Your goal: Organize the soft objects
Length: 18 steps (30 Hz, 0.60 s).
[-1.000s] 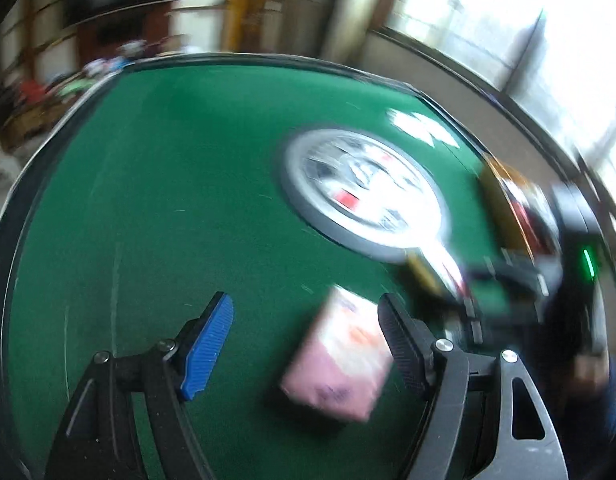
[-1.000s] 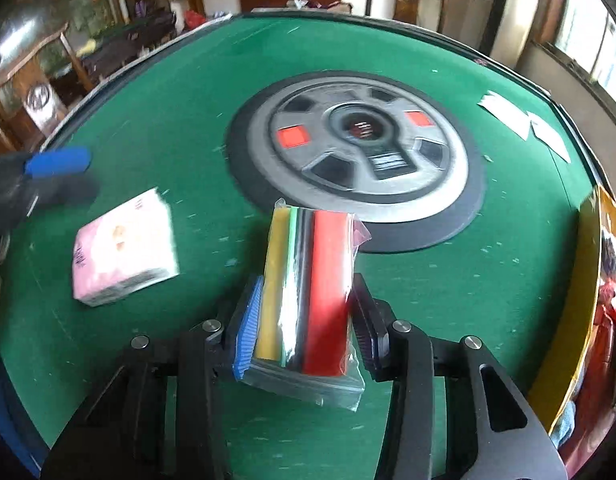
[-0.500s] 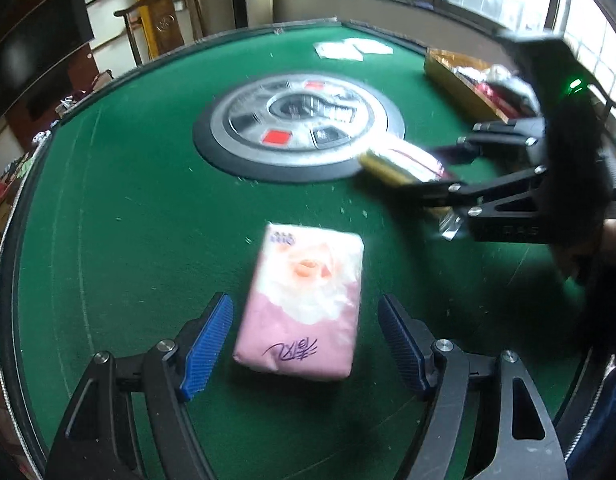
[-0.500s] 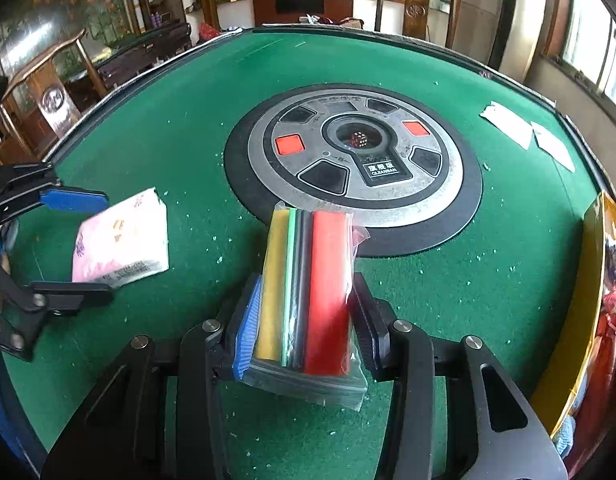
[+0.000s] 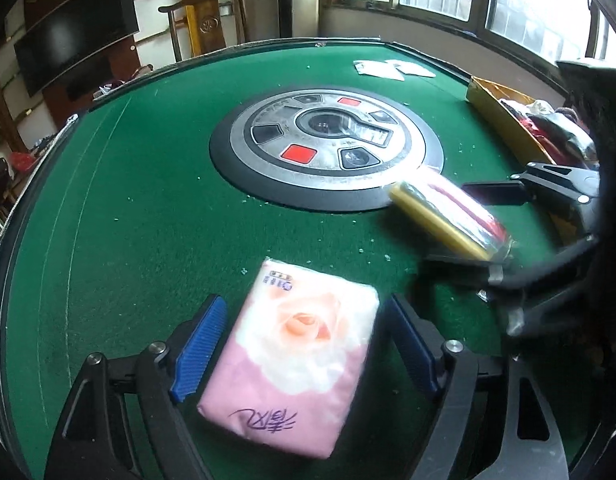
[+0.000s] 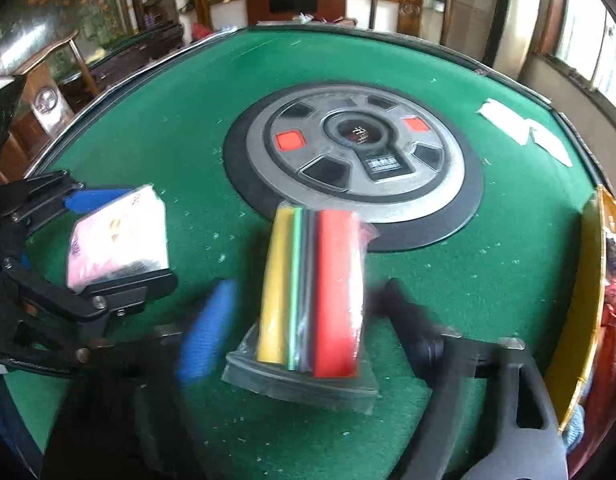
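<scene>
A pink tissue pack (image 5: 295, 360) lies on the green felt between the pads of my left gripper (image 5: 305, 350). Its jaws are opening, and a narrow gap shows on each side of the pack. A clear bag of yellow, green, black and red strips (image 6: 316, 292) sits loose between the fingers of my right gripper (image 6: 305, 322). Those jaws are blurred and opening, standing well apart from the bag. The right wrist view shows the left gripper (image 6: 115, 240) around the pack (image 6: 119, 236) at the left. The left wrist view shows the bag (image 5: 440, 216) at the right.
A round grey console (image 5: 328, 148) fills the table's centre. A yellow box (image 5: 504, 120) of items stands along the right edge. White paper slips (image 5: 392, 68) lie at the far side. Chairs and furniture surround the table.
My right gripper's jaws have spread away from the bag they were shut on. My left gripper has come down around the tissue pack, which now lies deeper between its fingers.
</scene>
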Tool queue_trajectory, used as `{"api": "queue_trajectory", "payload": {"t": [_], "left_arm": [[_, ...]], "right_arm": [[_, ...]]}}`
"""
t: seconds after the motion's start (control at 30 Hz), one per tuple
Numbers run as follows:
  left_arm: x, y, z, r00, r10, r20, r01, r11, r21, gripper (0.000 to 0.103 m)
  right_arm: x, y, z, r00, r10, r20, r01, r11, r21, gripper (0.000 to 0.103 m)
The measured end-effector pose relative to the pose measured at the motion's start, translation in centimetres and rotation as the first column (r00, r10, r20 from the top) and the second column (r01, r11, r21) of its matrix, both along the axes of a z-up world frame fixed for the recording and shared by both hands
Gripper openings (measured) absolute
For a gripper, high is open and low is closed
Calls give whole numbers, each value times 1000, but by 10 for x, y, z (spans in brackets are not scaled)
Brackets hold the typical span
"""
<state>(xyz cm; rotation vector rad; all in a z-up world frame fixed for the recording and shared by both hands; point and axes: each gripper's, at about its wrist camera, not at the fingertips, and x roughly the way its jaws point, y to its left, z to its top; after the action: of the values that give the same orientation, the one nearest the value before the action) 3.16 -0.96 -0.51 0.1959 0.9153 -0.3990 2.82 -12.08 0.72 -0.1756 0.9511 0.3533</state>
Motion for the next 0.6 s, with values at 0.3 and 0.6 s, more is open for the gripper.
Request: {"api": "queue_trajectory", "payload": {"t": [0.3,0.6], "left_arm": [[0,-2,0,1000,-2,5,2,1000,0,89],[-11,-14,6,998,-25,53,23,999,39,57]], "right_arm": [[-2,-9,3,999,-48,7,48,999,6,63],[1,-29,8,995,-101,-19,102,990,97,41]]}}
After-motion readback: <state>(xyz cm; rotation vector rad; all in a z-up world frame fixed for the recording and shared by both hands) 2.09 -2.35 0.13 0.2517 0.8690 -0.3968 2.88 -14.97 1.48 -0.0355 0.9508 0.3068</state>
